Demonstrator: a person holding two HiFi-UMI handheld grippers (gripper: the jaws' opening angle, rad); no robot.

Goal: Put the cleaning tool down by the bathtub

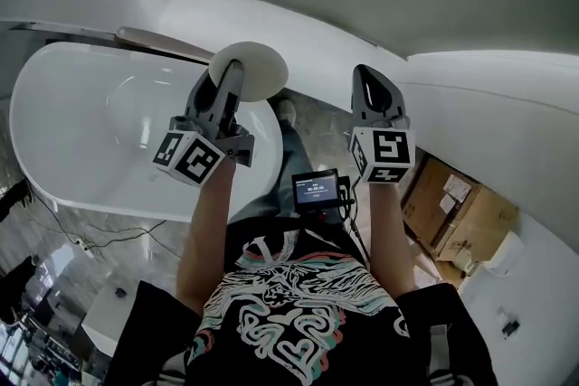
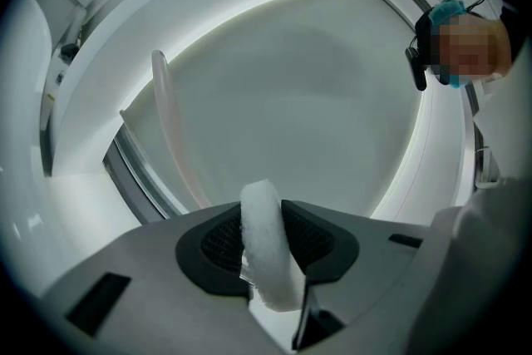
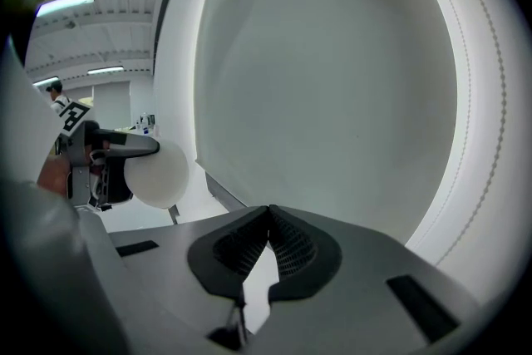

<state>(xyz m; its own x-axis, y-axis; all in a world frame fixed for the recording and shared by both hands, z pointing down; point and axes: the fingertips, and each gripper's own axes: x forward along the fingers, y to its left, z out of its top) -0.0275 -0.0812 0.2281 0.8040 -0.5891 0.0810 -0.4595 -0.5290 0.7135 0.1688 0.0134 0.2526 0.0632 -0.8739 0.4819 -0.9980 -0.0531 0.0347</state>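
A white freestanding bathtub (image 1: 63, 136) fills the left of the head view, with grey marbled floor beyond its right end. Black cables (image 1: 99, 240) trail over the floor at lower left. Cardboard boxes (image 1: 452, 212) sit at right against a curved white wall. A small lit screen (image 1: 317, 191) hangs at the person's waist, between the two forearms, and a shoe (image 1: 287, 110) shows just above it on the floor.

The left gripper (image 1: 231, 79) reaches forward over the tub's right end, its marker cube toward the camera. Its jaws are clamped on the cleaning tool (image 1: 258, 72), a round white pad that stands edge-on between them in the left gripper view. The pad is held up in the air above the tub rim, resting on nothing.

The right gripper (image 1: 371, 81) is held level with it, well apart to the right, over bare floor. Its jaw tips meet with nothing between them. Both bare forearms stretch straight ahead from a black printed T-shirt (image 1: 289, 303).
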